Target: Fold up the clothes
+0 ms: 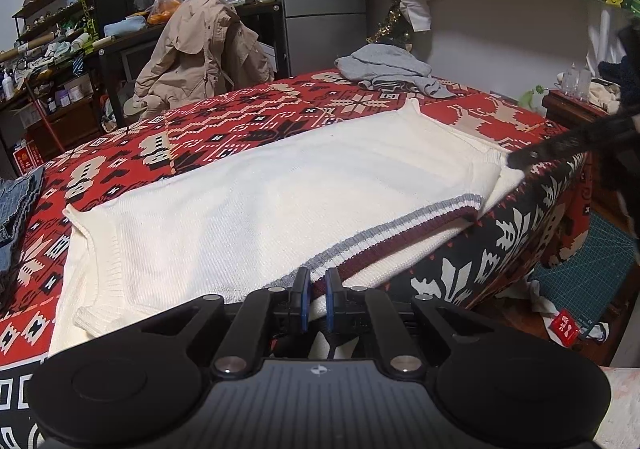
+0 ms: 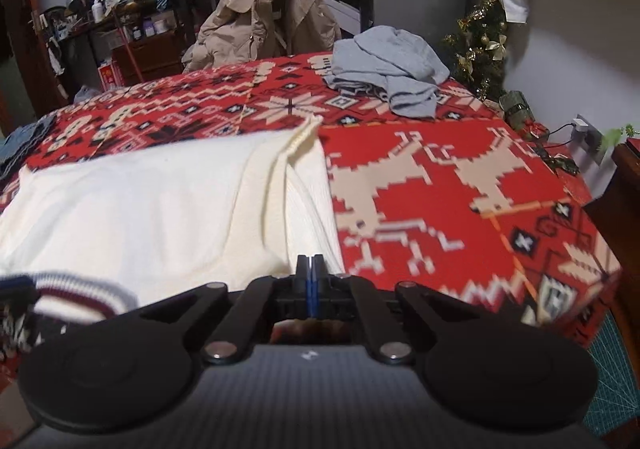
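A cream knit sweater vest (image 1: pixel 280 201) lies flat on the red patterned blanket (image 1: pixel 240 117) of a bed. Its grey and maroon striped hem (image 1: pixel 400 225) runs along the bed's near edge. My left gripper (image 1: pixel 316 281) is shut on that hem, with the striped cloth between its blue pads. In the right wrist view the sweater vest (image 2: pixel 140 201) fills the left half, an armhole edge running up the middle. My right gripper (image 2: pixel 311 269) is shut, pads together, at the garment's right edge; no cloth shows between them. From the left wrist view, the right gripper (image 1: pixel 520 160) touches the hem's far corner.
A crumpled grey garment (image 1: pixel 392 71) lies at the bed's far side. Folded jeans (image 1: pixel 16 209) sit at the left edge. A beige coat (image 1: pixel 200 49) hangs on a chair beyond the bed, before cluttered shelves. A wooden nightstand (image 1: pixel 572 105) stands at the right.
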`<state>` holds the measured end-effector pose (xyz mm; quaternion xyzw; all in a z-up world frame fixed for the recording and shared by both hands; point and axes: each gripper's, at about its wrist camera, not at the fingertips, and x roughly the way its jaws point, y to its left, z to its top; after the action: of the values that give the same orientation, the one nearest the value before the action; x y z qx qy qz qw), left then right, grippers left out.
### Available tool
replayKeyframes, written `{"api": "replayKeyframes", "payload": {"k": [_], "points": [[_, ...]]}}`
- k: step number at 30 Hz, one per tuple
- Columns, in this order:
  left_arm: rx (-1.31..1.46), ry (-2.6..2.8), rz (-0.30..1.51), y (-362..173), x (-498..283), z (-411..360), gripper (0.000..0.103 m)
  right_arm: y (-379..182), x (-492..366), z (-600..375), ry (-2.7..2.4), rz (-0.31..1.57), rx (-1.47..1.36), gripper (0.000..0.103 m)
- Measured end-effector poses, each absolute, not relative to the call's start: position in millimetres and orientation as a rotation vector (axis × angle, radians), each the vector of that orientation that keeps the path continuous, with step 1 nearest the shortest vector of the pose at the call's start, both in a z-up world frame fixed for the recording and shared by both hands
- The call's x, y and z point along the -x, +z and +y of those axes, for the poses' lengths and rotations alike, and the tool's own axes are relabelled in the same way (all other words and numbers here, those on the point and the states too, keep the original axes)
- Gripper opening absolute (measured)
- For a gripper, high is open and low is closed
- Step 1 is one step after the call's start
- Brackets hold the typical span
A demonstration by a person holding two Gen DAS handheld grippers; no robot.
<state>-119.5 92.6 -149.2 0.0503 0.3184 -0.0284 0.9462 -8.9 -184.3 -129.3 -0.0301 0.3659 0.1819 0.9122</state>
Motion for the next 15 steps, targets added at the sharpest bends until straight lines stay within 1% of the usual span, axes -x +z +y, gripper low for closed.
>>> {"api": "replayKeyframes", "payload": {"k": [2, 7, 9, 11, 12, 13, 15], "points": [[-0.100, -0.058, 0.649, -149, 119, 93, 0.009, -125, 19, -191, 0.383, 0.759, 0.049, 0.002], [-0.086, -0.060, 0.647, -150, 120, 94, 0.009, -109, 43, -200, 0.386, 0.735, 0.010, 0.017], [-0.071, -0.064, 0.646, -150, 119, 96, 0.009, -98, 52, -197, 0.395, 0.712, 0.013, 0.033], [-0.053, -0.070, 0.644, -150, 119, 99, 0.009, -88, 60, -192, 0.407, 0.684, 0.027, 0.039], [-0.045, -0.073, 0.642, -151, 119, 100, 0.010, -82, 64, -188, 0.414, 0.669, 0.032, 0.046], [-0.037, -0.075, 0.640, -151, 120, 102, 0.010, -78, 67, -185, 0.423, 0.657, 0.033, 0.051], [-0.028, -0.078, 0.640, -151, 120, 102, 0.010, -69, 72, -179, 0.434, 0.631, 0.028, 0.066]]}}
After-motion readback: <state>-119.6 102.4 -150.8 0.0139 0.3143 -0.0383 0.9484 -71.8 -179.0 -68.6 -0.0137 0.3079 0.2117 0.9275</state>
